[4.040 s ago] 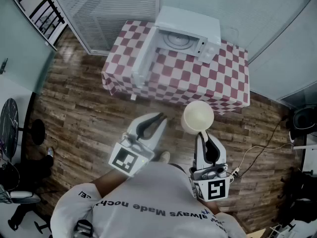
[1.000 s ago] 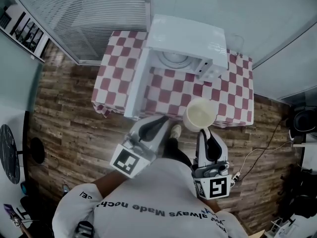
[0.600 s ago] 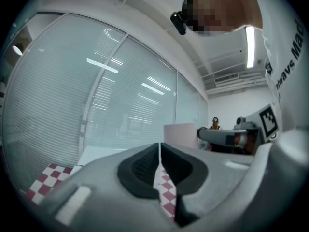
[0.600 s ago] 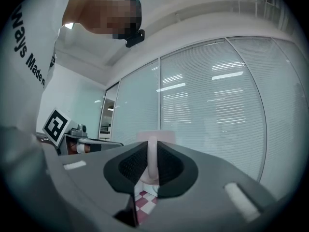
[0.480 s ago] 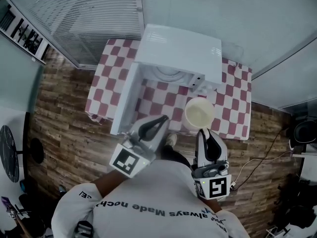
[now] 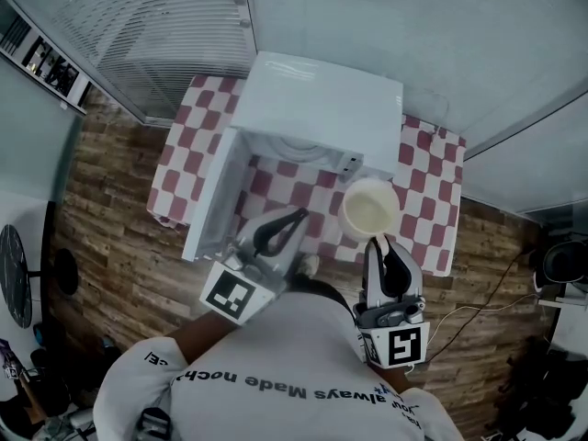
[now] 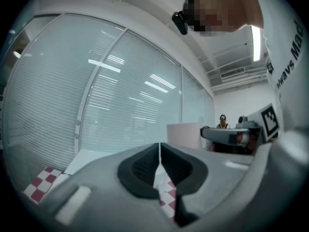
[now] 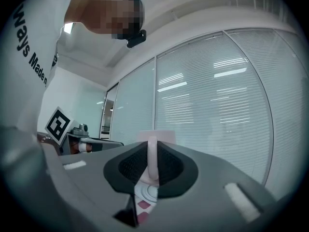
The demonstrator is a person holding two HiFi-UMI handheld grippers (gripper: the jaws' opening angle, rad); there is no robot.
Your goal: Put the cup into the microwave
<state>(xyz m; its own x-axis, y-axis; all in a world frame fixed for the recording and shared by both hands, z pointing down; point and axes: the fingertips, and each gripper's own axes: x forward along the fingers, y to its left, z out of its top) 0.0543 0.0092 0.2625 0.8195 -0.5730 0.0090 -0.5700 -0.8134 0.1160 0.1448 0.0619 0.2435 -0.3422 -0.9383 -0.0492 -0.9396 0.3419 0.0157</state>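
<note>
In the head view my right gripper (image 6: 378,243) is shut on the handle of a cream cup (image 6: 369,208), held upright just right of the white microwave (image 6: 317,99). The microwave's door (image 6: 209,202) stands swung open to the left, and its glass turntable (image 6: 299,142) shows inside. My left gripper (image 6: 296,218) is shut and holds nothing, in front of the open cavity. In the right gripper view the cup's handle (image 8: 152,158) sits pinched between the pads of the right gripper (image 8: 152,177). The left gripper view has the left gripper (image 7: 160,170) with pads touching and the cup (image 7: 183,135) beyond it.
The microwave stands on a table with a red-and-white checked cloth (image 6: 427,200) against a glass wall with blinds (image 6: 165,16). Wood-plank floor (image 6: 110,237) lies around the table. A cable (image 6: 478,297) runs over the floor at right.
The person has walked up to the table, so microwave and table now lie closer under both grippers. The cup has stayed in my right gripper throughout, and the left gripper has stayed shut.
</note>
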